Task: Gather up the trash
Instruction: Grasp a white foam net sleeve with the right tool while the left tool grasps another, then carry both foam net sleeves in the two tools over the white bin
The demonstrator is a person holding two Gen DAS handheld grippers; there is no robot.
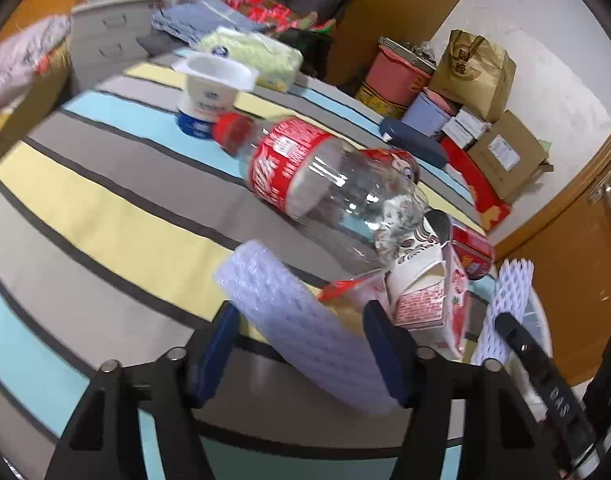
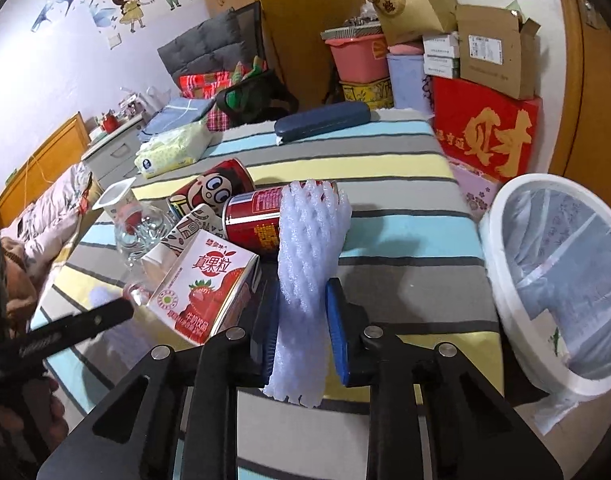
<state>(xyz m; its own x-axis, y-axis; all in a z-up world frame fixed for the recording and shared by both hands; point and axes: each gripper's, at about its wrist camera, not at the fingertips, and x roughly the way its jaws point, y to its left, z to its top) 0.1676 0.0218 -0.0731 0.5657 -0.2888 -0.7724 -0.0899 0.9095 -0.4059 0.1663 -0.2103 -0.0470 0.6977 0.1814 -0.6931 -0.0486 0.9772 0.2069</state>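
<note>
A white foam net sleeve (image 2: 305,264), squishy and honeycomb-textured, is pinched flat between the blue pads of the right hand-held gripper (image 2: 301,336) on the striped worktop (image 2: 405,240), beside a strawberry milk carton (image 2: 209,284). A second foam sleeve (image 1: 301,320), tube-shaped, sits between the left hand-held gripper (image 1: 305,344) pads, but whether it's actually squeezed can't be told. A white lined bin (image 2: 501,264) is seen off to the right.

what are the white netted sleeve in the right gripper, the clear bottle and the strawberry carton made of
Netted sleeve: looks like soft white foam mesh, matte, with open diamond cells; it pinches in where the right gripper clamps it.
Clear bottle: thin glossy transparent plastic, judging by the sharp highlights, with a red printed label.
Strawberry carton: printed paperboard with a slight sheen and folded edges.
</note>
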